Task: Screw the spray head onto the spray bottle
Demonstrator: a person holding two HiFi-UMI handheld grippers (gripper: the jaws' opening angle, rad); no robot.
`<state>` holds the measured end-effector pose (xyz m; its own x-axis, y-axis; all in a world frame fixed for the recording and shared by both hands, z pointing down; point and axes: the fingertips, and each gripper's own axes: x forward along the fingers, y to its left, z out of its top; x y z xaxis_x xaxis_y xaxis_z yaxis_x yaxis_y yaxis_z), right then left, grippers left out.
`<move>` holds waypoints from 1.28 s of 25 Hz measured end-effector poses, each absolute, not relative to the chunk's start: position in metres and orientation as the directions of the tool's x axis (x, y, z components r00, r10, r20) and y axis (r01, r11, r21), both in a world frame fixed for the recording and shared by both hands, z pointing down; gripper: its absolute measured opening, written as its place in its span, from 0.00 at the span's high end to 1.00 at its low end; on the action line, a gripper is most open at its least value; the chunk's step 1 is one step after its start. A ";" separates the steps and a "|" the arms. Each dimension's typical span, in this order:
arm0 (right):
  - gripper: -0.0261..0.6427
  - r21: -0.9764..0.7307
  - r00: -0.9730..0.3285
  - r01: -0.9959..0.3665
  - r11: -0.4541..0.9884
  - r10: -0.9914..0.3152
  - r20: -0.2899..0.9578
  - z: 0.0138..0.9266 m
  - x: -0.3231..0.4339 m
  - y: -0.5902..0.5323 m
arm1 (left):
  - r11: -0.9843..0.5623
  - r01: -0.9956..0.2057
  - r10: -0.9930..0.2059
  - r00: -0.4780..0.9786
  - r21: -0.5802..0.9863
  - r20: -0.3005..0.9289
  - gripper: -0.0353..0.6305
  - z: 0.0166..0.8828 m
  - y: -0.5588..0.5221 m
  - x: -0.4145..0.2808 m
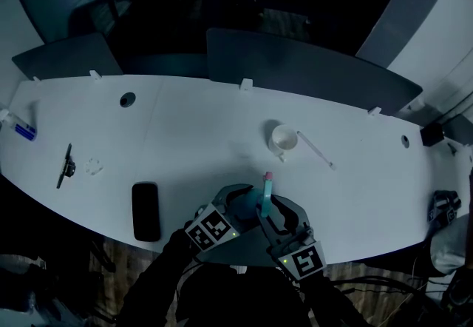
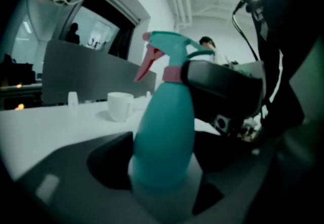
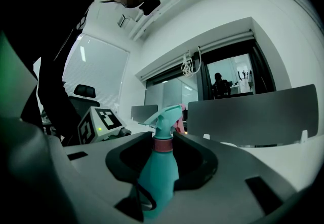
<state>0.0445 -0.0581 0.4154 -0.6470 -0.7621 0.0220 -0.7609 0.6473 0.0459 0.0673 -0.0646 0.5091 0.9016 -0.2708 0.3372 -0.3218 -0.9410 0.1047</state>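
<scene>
Clamped the upright teal spray bottle (image 2: 164,132) low on its body in the left tongs (image 1: 241,204) and at the pink collar (image 3: 163,144) under its spray head (image 2: 169,48) in the right tongs (image 1: 275,213), by the near edge of the white table (image 1: 185,133).

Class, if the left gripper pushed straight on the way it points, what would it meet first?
The spray bottle: its teal body already stands between the left gripper's jaws, seemingly gripped. Just past it, up near the neck, sits the right gripper.
</scene>
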 end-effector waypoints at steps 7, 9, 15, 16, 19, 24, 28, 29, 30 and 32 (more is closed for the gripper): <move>0.76 0.053 -0.627 -0.777 0.627 -0.779 0.020 0.417 0.043 -0.057 | -0.671 -0.741 -0.695 0.615 -0.030 0.374 0.38 0.516 -0.069 0.060; 0.76 0.054 -0.634 -0.771 0.635 -0.773 0.028 0.418 0.041 -0.056 | -0.753 -0.658 -0.612 0.691 -0.017 0.384 0.38 0.519 -0.067 0.057; 0.76 0.054 -0.658 -0.752 0.657 -0.753 0.020 0.416 0.039 -0.057 | -0.937 -0.335 -0.270 0.879 0.104 0.393 0.35 0.516 -0.065 0.063; 0.76 0.055 -0.653 -0.755 0.653 -0.757 0.018 0.415 0.040 -0.057 | -0.935 -0.339 -0.277 0.880 0.101 0.385 0.37 0.515 -0.065 0.064; 0.76 0.058 -0.642 -0.765 0.642 -0.767 0.021 0.416 0.041 -0.056 | -0.864 -0.497 -0.447 0.829 0.078 0.336 0.37 0.512 -0.067 0.062; 0.76 0.049 -0.631 -0.774 0.631 -0.776 0.020 0.417 0.042 -0.057 | -0.637 -0.770 -0.711 0.604 0.034 0.360 0.38 0.514 -0.071 0.058; 0.76 0.055 -0.636 -0.770 0.636 -0.772 0.016 0.417 0.038 -0.053 | -0.747 -0.663 -0.627 0.672 -0.059 0.394 0.32 0.516 -0.068 0.051; 0.76 0.055 -0.639 -0.767 0.639 -0.769 0.024 0.418 0.038 -0.052 | -0.782 -0.620 -0.591 0.703 -0.067 0.395 0.26 0.515 -0.069 0.049; 0.76 0.054 -0.641 -0.765 0.641 -0.767 0.030 0.419 0.039 -0.053 | -0.819 -0.571 -0.543 0.741 -0.056 0.394 0.26 0.515 -0.070 0.050; 0.76 0.050 -0.641 -0.766 0.641 -0.767 0.026 0.418 0.041 -0.056 | -0.891 -0.453 -0.413 0.821 0.009 0.394 0.26 0.515 -0.072 0.059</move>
